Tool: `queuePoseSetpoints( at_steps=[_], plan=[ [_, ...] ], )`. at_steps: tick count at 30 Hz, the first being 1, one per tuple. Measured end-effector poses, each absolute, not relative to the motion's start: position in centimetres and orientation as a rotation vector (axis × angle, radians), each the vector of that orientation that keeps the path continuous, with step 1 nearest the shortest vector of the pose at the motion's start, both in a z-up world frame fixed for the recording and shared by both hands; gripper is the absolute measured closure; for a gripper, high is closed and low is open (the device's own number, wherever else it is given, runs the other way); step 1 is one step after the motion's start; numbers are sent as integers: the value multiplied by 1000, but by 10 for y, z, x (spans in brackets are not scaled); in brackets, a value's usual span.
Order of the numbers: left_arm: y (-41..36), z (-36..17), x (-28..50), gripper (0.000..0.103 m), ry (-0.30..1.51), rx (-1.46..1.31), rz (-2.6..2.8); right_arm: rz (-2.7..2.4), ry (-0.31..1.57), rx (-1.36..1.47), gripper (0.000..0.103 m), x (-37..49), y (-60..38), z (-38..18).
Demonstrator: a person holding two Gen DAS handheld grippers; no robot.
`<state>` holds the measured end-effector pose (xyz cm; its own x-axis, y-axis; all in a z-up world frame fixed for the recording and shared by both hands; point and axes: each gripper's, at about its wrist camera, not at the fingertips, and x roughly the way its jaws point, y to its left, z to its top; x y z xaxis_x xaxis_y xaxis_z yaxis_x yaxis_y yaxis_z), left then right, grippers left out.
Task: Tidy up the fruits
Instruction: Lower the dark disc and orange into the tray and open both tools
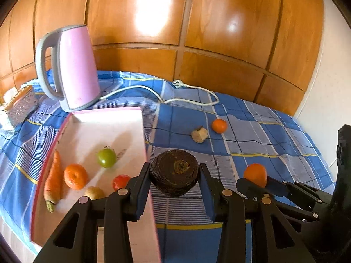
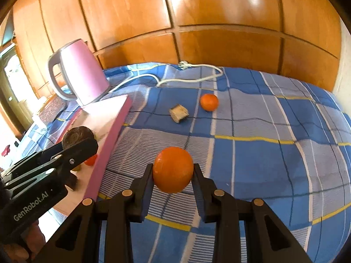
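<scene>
My left gripper (image 1: 174, 173) is shut on a dark brown, wrinkled round fruit (image 1: 174, 176), held above the blue checked cloth beside the pink tray's right wall (image 1: 143, 135). In the tray lie a carrot (image 1: 53, 179), an orange (image 1: 75, 176), a green tomato (image 1: 106, 157), a red tomato (image 1: 120, 181) and a pale fruit (image 1: 94, 192). My right gripper (image 2: 173, 173) is shut on an orange (image 2: 172, 169), lifted off the cloth; the same orange (image 1: 255, 174) shows at the right of the left wrist view. Farther back on the cloth lie another orange (image 2: 209, 102) and a beige chunk (image 2: 178, 112).
A pink kettle (image 1: 75, 68) stands behind the tray, its white cord (image 1: 186, 100) trailing across the cloth to a plug by the wooden panels. A glittery box (image 1: 20, 107) sits at the far left. The left gripper (image 2: 65, 153) shows at the left of the right wrist view.
</scene>
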<state>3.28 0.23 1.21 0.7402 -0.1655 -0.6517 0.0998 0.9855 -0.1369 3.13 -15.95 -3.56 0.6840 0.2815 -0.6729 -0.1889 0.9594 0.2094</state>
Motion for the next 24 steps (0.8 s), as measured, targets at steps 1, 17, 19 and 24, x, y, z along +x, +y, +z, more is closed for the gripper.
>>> queuePoseSetpoints(
  at_steps=[1,17,19,24],
  plan=[
    [6,14,33,61,718,-95,-138,272,772,119,69,32,-156,-35],
    [54,19,36,61,718,-110,-20,429,775,45,69,42,-98,-21],
    [58,19,37,61,717,-112,-10,447,775,37,69,43,-91,-20],
    [74,18,39,60,721,-120,27,483,781,32,69,47,-76,-18]
  ],
)
